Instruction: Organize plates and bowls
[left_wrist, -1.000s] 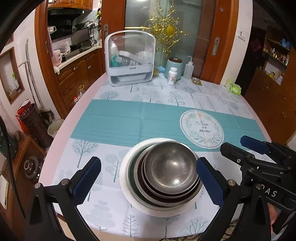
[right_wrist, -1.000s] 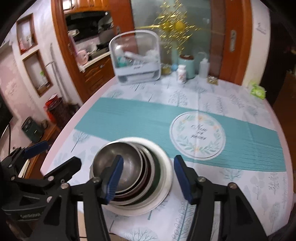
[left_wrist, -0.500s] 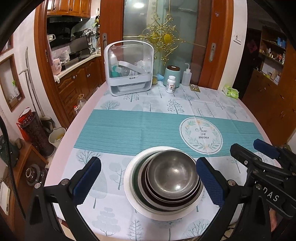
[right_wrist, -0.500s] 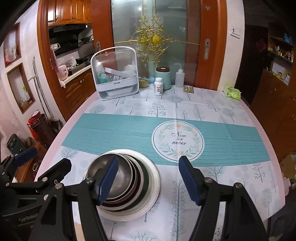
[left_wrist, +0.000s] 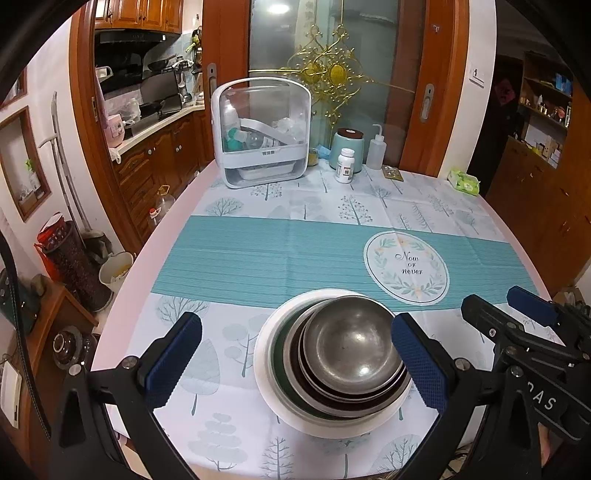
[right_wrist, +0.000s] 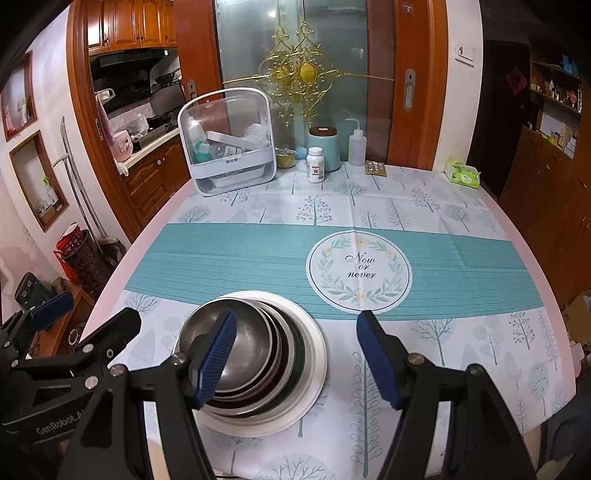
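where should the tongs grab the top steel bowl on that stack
Grip the top steel bowl by its rim, one finger inside and one outside. It sits nested in the stack on the white plate, so only its upper edge stands proud. Coming from above on the right side looks best, since the open right tongs already hang there.

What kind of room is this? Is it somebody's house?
Probably a home dining room next to a kitchen: a dining table with a tree-print cloth, stacked bowls on a white plate, and wooden kitchen cabinets behind.
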